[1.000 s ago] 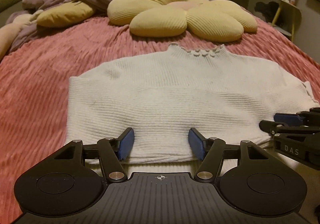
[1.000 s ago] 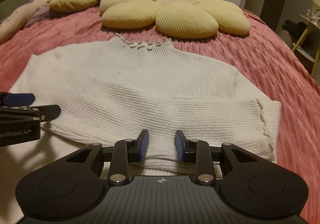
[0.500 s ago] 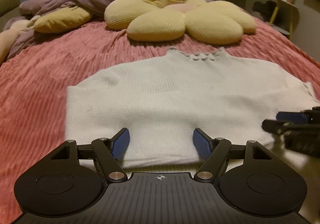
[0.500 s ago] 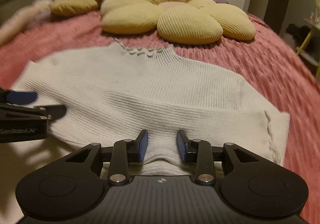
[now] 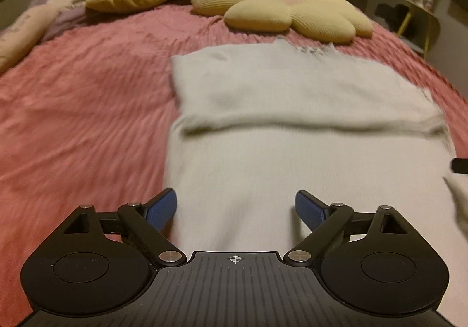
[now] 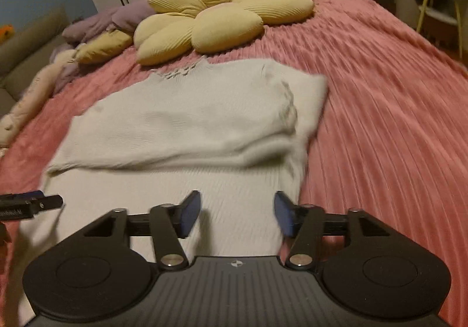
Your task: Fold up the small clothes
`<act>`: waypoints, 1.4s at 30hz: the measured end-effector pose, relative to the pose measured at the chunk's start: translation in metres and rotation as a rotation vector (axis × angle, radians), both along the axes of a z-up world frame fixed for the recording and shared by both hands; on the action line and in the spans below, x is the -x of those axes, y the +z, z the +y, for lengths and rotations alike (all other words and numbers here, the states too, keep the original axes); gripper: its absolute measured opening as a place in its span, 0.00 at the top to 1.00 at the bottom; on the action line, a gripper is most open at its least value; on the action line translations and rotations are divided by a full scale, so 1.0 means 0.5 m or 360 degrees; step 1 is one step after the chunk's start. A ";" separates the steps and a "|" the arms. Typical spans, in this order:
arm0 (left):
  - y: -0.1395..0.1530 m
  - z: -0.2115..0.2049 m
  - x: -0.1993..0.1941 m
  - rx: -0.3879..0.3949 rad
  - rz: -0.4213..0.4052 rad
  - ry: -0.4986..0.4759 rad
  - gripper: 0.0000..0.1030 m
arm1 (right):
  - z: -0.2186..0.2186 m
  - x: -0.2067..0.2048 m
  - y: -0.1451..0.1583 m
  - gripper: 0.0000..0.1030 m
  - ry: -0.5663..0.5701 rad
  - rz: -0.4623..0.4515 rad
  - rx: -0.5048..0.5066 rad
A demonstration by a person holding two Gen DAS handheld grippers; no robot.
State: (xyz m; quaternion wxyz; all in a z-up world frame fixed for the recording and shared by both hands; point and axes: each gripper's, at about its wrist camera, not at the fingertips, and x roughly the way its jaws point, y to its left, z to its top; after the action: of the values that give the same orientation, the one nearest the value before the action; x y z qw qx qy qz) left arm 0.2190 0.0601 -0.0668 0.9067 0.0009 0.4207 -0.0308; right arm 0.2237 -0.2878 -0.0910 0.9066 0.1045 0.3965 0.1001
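Both tools spread over sweater [image 5: 292,151]; flower pillow [image 6: 216,14] beyond.

No readable text, brand or number in either view. Only mark: a small crosshair symbol on the ribbed housing of each hand-held gripper, left [image 5: 235,208] and right [image 6: 237,211]. Faint lettering on the left unit's side in the right wrist view is too blurred to read.
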 end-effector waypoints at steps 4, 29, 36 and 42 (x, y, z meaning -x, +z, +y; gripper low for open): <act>0.004 0.035 0.123 0.0052 0.0082 0.0070 0.08 | 0.012 0.137 0.008 0.32 0.0059 0.0042 0.0053; -0.014 0.152 0.334 0.0586 0.0335 0.0230 0.81 | -0.064 0.468 -0.050 0.79 -0.0130 0.0263 -0.0382; -0.022 0.164 0.324 0.0709 0.0433 0.0154 0.71 | -0.077 0.462 -0.068 0.77 -0.0127 0.0359 -0.0516; -0.020 0.154 0.313 0.0612 0.0489 0.0043 0.87 | -0.066 0.455 -0.070 0.79 -0.0078 0.0392 -0.0516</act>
State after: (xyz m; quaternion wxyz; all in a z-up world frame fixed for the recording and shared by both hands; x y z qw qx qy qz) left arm 0.0623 0.1371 -0.0768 0.8159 -0.1819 0.5399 -0.0980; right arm -0.0036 -0.3208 -0.1259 0.8246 0.2702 0.4805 0.1269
